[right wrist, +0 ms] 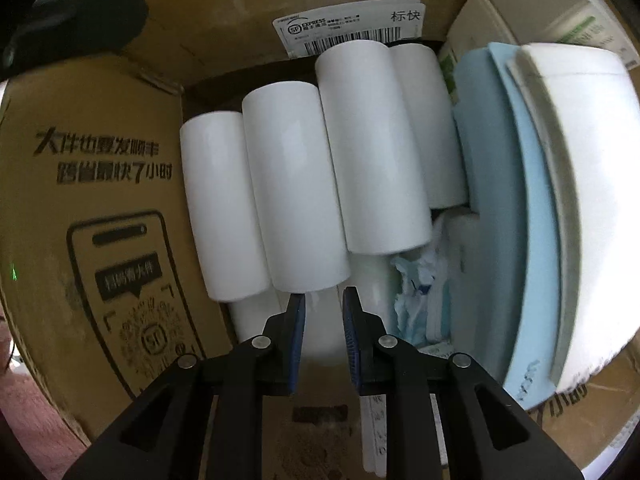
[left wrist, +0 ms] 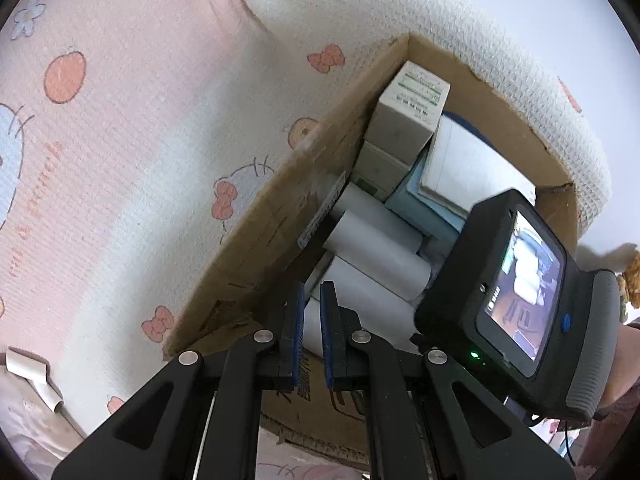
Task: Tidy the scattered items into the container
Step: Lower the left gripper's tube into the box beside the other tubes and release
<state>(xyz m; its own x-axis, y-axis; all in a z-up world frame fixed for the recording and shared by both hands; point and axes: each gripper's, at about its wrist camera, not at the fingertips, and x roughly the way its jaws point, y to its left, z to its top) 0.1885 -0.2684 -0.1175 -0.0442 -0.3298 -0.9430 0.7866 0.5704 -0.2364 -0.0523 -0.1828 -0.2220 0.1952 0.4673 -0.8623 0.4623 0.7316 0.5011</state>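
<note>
Hovered above an open cardboard box on a pink cartoon-print sheet, left gripper closed on nothing, right gripper closed and empty too. Lay packed inside: white rolls, pale cartons and a blue-and-white stack. Remained outside on the sheet: two cardboard tubes.

The cardboard box sits on the blanket. Inside it, paper rolls lie side by side along one wall, with small cartons stacked in the far corner and a book lying on a flat case beside the rolls. Two empty tubes lie on the blanket, well apart from the box.
</note>
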